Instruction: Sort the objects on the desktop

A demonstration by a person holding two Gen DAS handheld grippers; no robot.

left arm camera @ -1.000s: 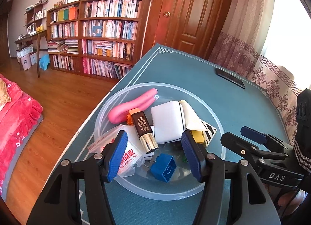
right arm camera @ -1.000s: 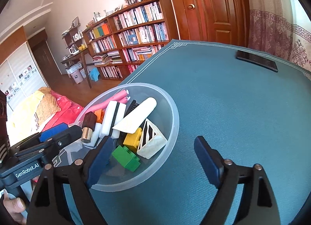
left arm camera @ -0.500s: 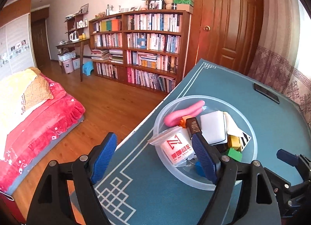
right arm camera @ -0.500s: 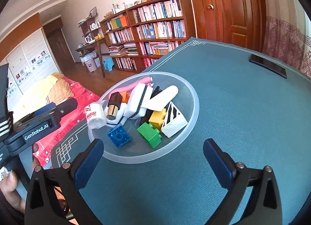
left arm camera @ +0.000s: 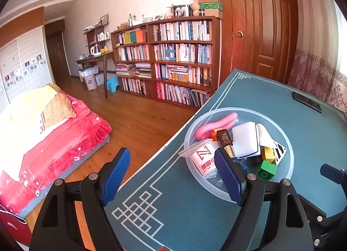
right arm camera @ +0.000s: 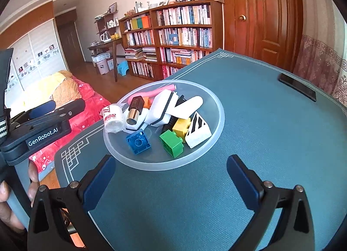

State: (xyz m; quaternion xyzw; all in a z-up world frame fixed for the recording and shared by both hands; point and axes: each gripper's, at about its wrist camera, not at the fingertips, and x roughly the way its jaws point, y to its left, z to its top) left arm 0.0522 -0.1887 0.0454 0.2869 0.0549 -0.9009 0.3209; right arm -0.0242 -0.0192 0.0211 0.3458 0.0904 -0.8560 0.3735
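The teal mat (right arm camera: 249,125) bears the translucent plastic bowl (right arm camera: 219,110), landmark for all else. Behind the bowl's near rim, the right gripper (right arm camera: 171,180) is the nearer; the left gripper (left arm camera: 173,175) is off the bowl's left edge. Both have just been spreading wide, nothing between them. In the bowl: soft white sponge (right arm camera: 162,108), long axis running away; rigid studded green block (right arm camera: 171,143), blue block (right arm camera: 138,141).

Left wrist view looks down along its fingers (left arm camera: 229,175) from the bench's (left arm camera: 195,218) near left corner, facing the bookcase (left arm camera: 173,60). Right wrist view sits further right, angled down over the bench (right arm camera: 249,121). Both share the bowl (left arm camera: 286,142) (right arm camera: 219,125), close ahead, bookcase (right arm camera: 173,34) and door (left arm camera: 260,23) (right arm camera: 262,17).
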